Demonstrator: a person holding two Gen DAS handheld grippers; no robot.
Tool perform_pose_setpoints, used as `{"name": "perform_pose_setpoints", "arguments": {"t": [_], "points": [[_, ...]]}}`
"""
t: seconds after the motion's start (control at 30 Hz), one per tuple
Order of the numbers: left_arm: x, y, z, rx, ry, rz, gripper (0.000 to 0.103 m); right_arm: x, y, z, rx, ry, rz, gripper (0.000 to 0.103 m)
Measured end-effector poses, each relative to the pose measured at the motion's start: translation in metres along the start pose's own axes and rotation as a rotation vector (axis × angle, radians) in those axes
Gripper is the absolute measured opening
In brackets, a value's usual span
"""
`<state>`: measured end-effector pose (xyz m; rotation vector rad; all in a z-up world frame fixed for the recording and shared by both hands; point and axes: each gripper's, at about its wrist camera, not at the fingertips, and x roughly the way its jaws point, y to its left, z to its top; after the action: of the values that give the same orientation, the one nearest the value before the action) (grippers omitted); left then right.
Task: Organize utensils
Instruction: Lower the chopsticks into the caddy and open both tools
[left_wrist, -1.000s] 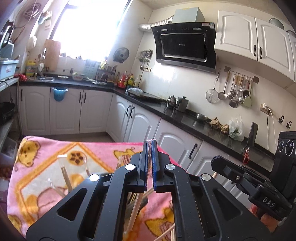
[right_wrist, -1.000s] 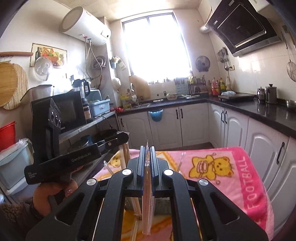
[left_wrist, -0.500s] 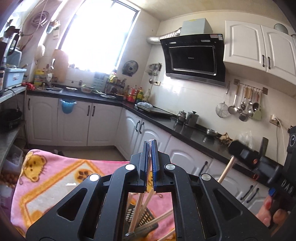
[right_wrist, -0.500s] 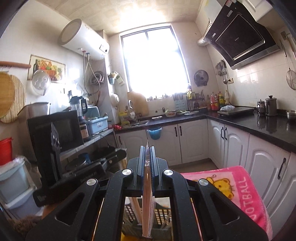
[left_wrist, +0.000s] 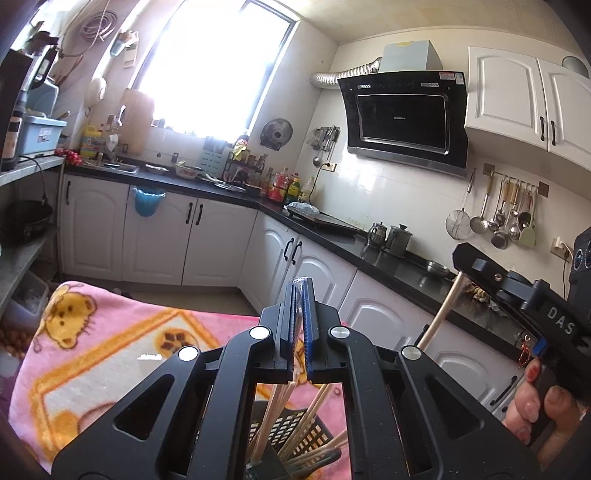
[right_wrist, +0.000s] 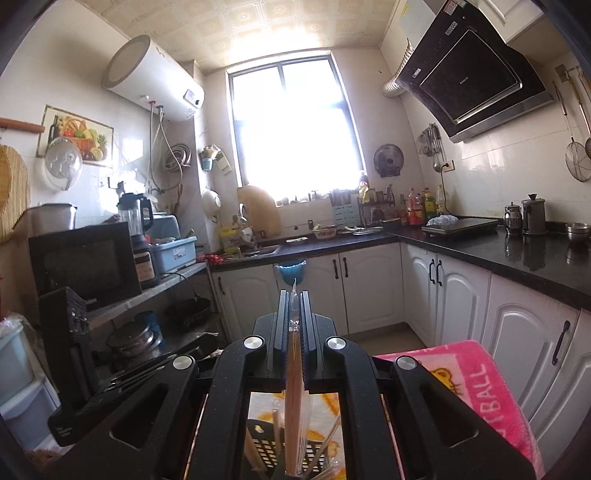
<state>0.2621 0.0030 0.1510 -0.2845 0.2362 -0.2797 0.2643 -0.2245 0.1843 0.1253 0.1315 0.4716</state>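
Note:
My left gripper (left_wrist: 301, 295) is shut on a thin pair of wooden chopsticks (left_wrist: 282, 398) in a clear sleeve. They hang down into a black perforated holder (left_wrist: 295, 428) that has several loose chopsticks in it. My right gripper (right_wrist: 294, 306) is shut on another clear-sleeved pair of chopsticks (right_wrist: 293, 387), whose lower end reaches into the same holder (right_wrist: 264, 448). In the left wrist view the right gripper (left_wrist: 463, 258) comes in from the right with a wooden stick (left_wrist: 445, 310) slanting down from it. The two grippers point level, side by side above the holder.
The holder stands on a pink cartoon blanket (left_wrist: 92, 354) that covers the table (right_wrist: 480, 391). White cabinets under a black counter (left_wrist: 388, 266) run behind and to the right. Shelves with a microwave (right_wrist: 81, 262) and pots stand to the left.
Both grippers have moved across the blanket and tilted up. The black holder has come into view under them, and less blanket shows. Both grips are unchanged.

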Motion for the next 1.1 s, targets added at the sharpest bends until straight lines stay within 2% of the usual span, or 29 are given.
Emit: {"name": "perform_pose_setpoints", "arguments": {"t": [0.4, 0.9, 0.97, 1.1], "points": [[0.012, -0.004, -0.029, 0.035, 0.03, -0.011, 0.002, 0.028, 0.007, -0.039, -0.107, 0.035, -0.061, 0.006], [0.019, -0.003, -0.057, 0.05, 0.082, -0.023, 0.002, 0.031, -0.005, -0.074, -0.009, 0.124, -0.042, 0.006], [0.019, -0.003, -0.059, 0.047, 0.09, -0.022, 0.002, 0.03, -0.006, -0.077, 0.013, 0.143, -0.035, 0.008], [0.018, -0.001, -0.063, 0.04, 0.113, -0.016, 0.002, 0.027, -0.008, -0.083, 0.032, 0.178, -0.031, 0.019]]}}
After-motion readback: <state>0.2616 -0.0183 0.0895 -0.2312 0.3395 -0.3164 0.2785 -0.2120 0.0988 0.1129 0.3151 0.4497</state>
